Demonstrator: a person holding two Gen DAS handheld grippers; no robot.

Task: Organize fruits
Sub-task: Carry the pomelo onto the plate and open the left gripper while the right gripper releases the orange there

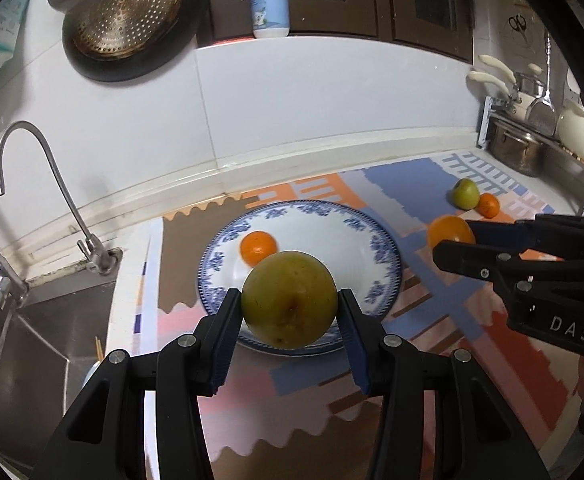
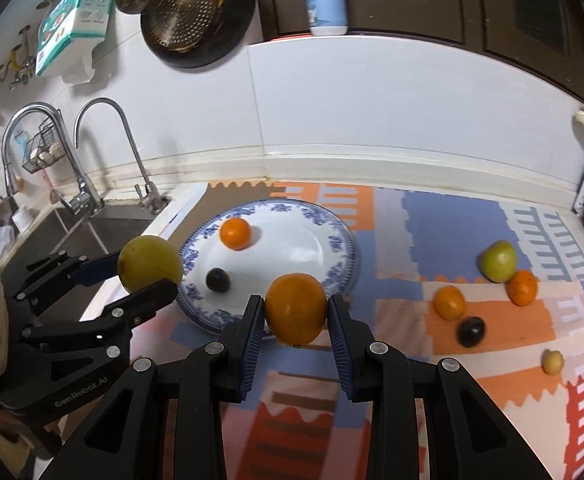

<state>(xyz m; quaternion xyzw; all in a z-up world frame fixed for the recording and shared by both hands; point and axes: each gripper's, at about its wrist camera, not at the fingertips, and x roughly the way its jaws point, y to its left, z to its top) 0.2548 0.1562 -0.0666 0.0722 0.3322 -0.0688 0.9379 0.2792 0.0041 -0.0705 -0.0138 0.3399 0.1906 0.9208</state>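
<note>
A kitchen counter under a patterned mat runs right from the sink. The left gripper is clamped on a yellow-green apple above the blue-rimmed plate, which holds a tangerine and a dark plum. The right gripper grips an orange at the plate's near edge. Five fruits wait on the mat, so I judge the task under halfway done.

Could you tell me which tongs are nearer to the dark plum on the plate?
Probably left. The left tongs, holding the green apple, hover beside the dark plum; the right tongs, holding the orange, sit farther off.
</note>
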